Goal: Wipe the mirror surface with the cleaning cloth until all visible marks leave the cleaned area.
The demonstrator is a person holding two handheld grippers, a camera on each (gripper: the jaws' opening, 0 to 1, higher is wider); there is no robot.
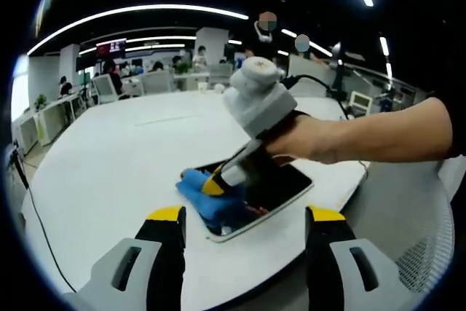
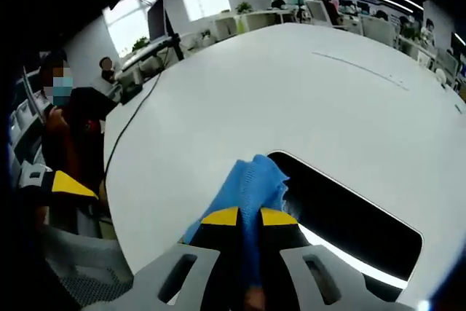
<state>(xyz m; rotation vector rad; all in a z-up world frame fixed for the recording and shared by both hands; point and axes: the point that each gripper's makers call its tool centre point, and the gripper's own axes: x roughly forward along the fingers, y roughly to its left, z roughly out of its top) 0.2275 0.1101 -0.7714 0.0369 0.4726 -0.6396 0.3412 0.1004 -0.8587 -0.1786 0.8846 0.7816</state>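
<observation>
Wiping appears to be under way, by my judgement: my right gripper (image 2: pixel 247 218) has its jaws closed narrow on the blue cleaning cloth (image 2: pixel 251 180), pressing it at one end of the dark mirror (image 2: pixel 349 213). My left gripper (image 1: pixel 246 225) stands with jaws wide apart and empty, near the table's edge, short of the mirror. From the left gripper view, the right gripper (image 1: pixel 215 183) comes in gripped by a hand (image 1: pixel 309 138), its tips on the cloth (image 1: pixel 200 194) where it overlaps the mirror's (image 1: pixel 280 187) corner. The mirror lies flat on the white table (image 2: pixel 291 85), close to the near rim. Risks noted: nothing pins the mirror, so a hard stroke toward the rim could slide it off the table; the bunched cloth may slip from the jaws or smear rather than lift marks. I cannot tell from either view whether marks remain on the glass. Room: the table beyond the mirror is broad and bare, so strokes away from the rim have the most space; the near side offers little margin.
</observation>
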